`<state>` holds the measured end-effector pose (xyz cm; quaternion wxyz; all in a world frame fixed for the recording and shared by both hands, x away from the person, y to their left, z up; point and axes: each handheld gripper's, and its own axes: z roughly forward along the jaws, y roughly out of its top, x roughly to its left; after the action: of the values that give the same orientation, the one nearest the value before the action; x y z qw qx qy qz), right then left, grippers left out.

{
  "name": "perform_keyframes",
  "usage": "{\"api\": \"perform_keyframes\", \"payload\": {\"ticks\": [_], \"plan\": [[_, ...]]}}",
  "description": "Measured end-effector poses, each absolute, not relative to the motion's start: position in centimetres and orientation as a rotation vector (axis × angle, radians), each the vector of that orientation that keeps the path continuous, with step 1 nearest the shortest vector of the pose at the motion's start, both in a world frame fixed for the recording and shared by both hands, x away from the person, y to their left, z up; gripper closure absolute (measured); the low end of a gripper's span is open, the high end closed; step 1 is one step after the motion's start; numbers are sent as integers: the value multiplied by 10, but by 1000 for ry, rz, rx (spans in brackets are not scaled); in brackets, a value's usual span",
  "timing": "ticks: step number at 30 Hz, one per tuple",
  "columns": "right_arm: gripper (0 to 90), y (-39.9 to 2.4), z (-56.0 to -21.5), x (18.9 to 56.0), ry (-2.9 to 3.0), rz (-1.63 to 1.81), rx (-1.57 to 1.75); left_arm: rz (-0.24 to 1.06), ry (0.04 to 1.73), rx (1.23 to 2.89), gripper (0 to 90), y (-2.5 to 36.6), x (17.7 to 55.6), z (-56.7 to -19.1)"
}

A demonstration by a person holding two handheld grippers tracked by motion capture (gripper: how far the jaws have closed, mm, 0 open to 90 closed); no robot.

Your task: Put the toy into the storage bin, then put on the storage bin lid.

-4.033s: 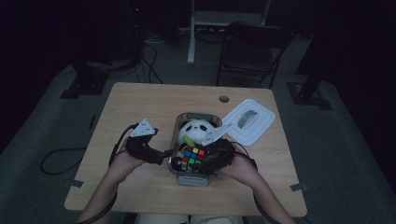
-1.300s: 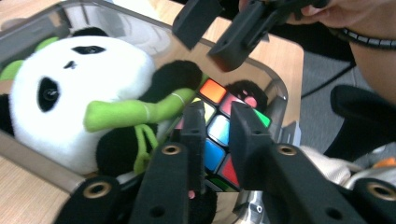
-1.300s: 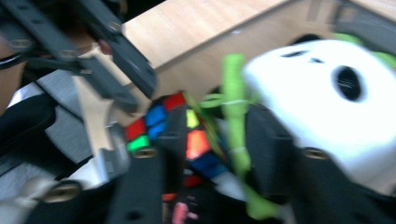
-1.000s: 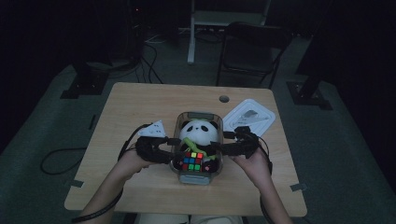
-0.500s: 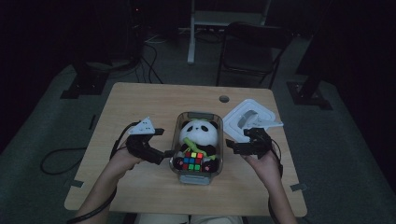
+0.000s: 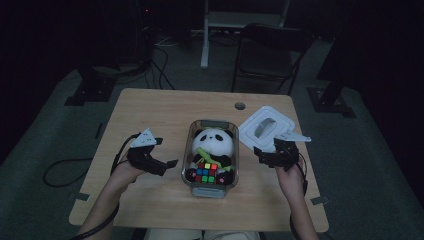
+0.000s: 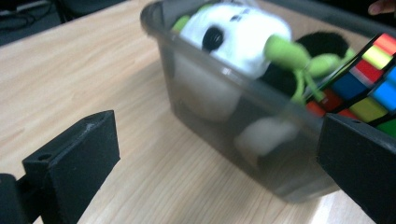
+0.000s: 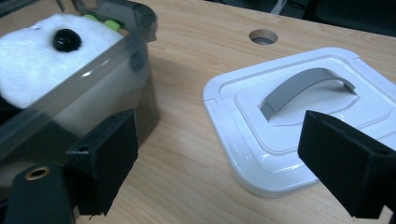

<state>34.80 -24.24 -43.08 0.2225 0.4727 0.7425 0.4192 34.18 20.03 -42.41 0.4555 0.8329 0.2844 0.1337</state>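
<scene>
Clear plastic bin (image 6: 212, 187) sits at the middle of the worktop (image 6: 160, 107), toward the near edge, its long axis running near to far, one short end facing the person. Inside lies a plush panda (image 6: 214, 141) with its white head at the far end and a green sprig across its belly; a colour cube (image 6: 205, 172) fills the near end.

Left gripper (image 6: 167, 165) hovers just left of the bin, aimed at its long wall; its fingers (image 7: 74, 163) have just been opening and now stand wide apart, with nothing clamped and the bin's wall ahead of them. Right gripper (image 6: 264, 154) hangs just right of the bin, over the near corner of a white lid (image 6: 265, 127) lying flat, grey handle up. Its fingers (image 8: 105, 158) have likewise just spread and are apart, holding nothing, framing bare worktop between bin and lid. A round cable hole (image 6: 240, 106) lies beyond.
</scene>
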Motion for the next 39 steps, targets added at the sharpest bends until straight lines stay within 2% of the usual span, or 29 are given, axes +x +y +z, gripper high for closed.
{"api": "perform_keyframes", "payload": {"ticks": [23,39], "plan": [[120,-259,-460,371,1964,1089,1585,342,829,2049,5,232,337,-467],[123,-252,-463,417,1838,994,1655,339,823,2074,5,219,340,-478]]}}
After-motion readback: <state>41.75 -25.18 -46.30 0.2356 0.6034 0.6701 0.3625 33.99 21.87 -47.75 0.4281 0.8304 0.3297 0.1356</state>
